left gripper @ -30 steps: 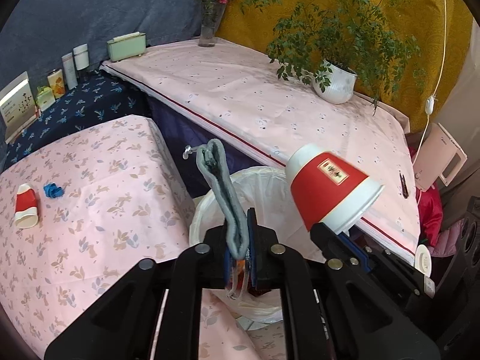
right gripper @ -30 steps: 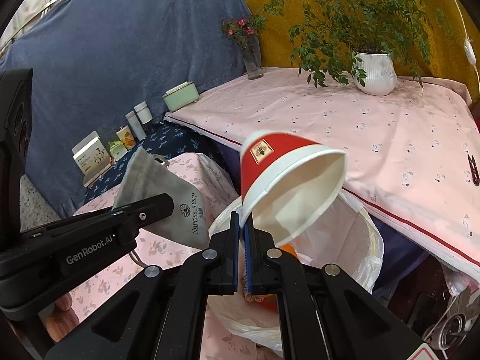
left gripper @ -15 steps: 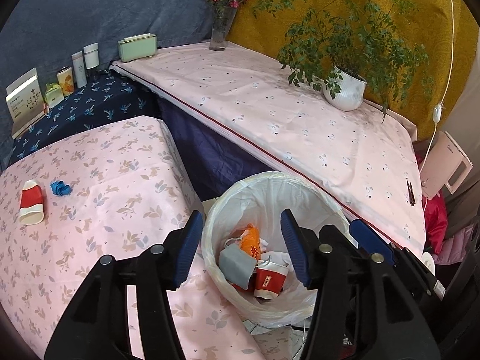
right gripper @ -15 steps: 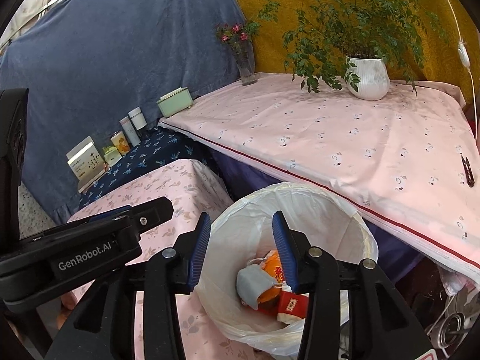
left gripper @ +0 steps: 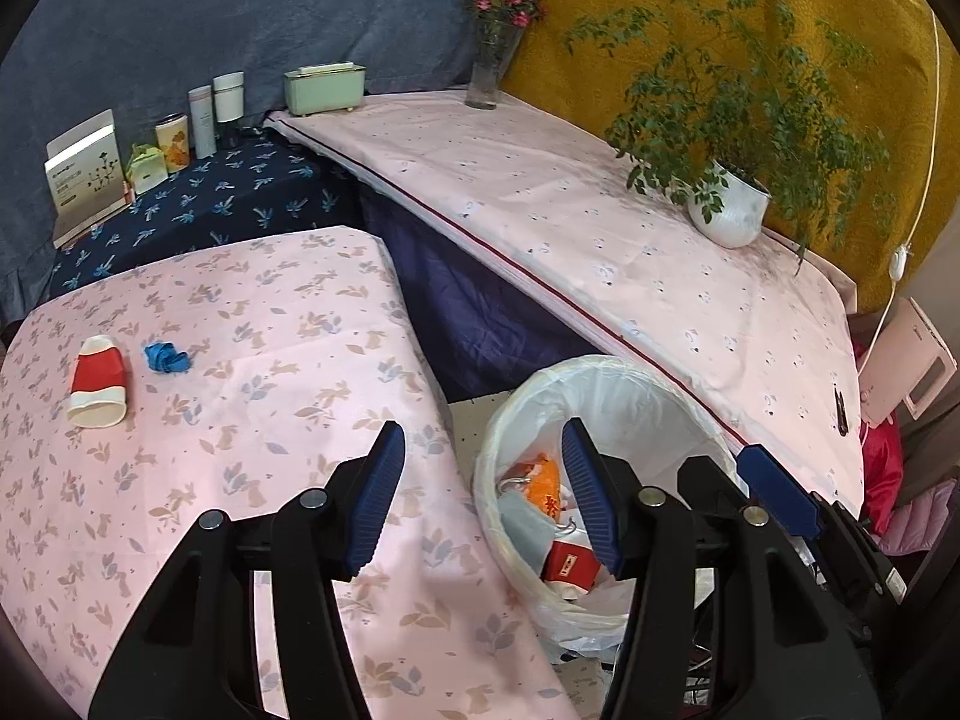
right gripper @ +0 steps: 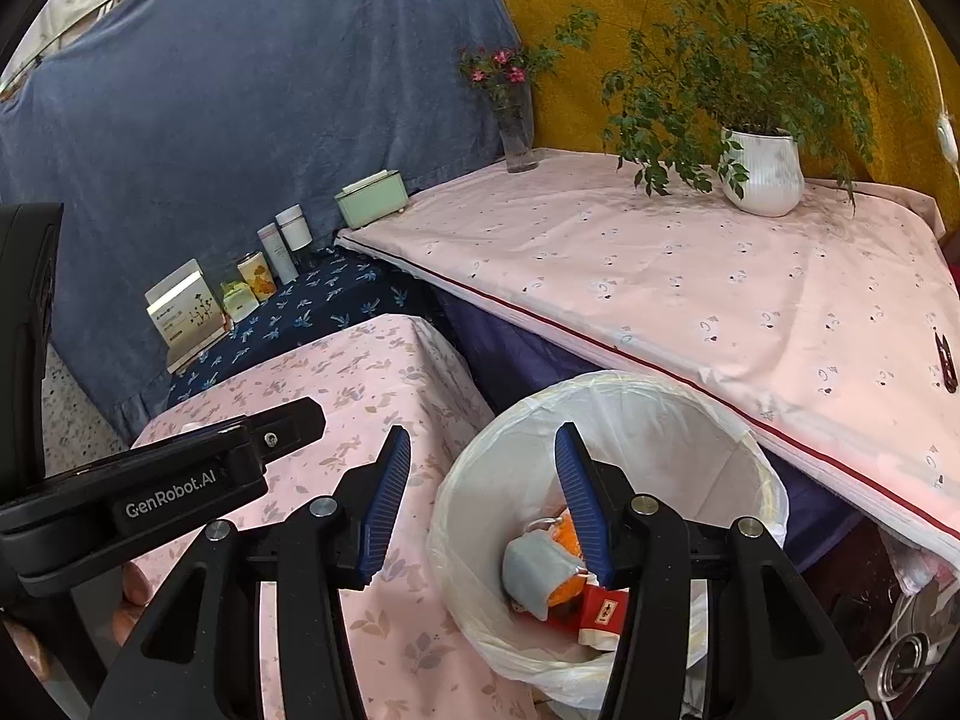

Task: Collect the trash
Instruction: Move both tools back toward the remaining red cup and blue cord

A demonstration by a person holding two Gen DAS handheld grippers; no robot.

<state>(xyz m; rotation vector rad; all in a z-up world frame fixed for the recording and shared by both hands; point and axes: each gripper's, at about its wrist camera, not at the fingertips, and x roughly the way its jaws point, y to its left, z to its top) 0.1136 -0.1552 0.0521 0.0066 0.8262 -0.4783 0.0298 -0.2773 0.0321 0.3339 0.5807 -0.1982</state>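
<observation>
White plastic lines the trash bin [left gripper: 606, 396], which stands on the floor just beside the near corner of the counter [left gripper: 252, 420] with the leaf-print cloth, and it serves as the landmark here. Inside the bin lie a grey cloth piece [right gripper: 537, 570], an orange wrapper [left gripper: 543, 480] and a red paper cup [right gripper: 603, 612], all well below the rim. Both tools hang above it: the left tongs [left gripper: 483, 498] stand wide apart and empty, straddling the bin's near rim and the counter edge, and the right tongs [right gripper: 483, 498] are likewise spread with nothing between them, over the bin's mouth. Judging by this, the dropping step is done and the fetching step is in hand. Two pieces are left on the counter, well apart from the bin toward its far left: a second red cup [left gripper: 99, 381] lying on its side, and a small blue crumpled scrap [left gripper: 167, 356] just beside it. The next move probably calls for swinging one tool away from the bin across the counter, lowering it over the tipped cup so the fingers straddle its wall, and closing gently, since thin paper is likely to crush; the scrap would need a low, flat pinch.
</observation>
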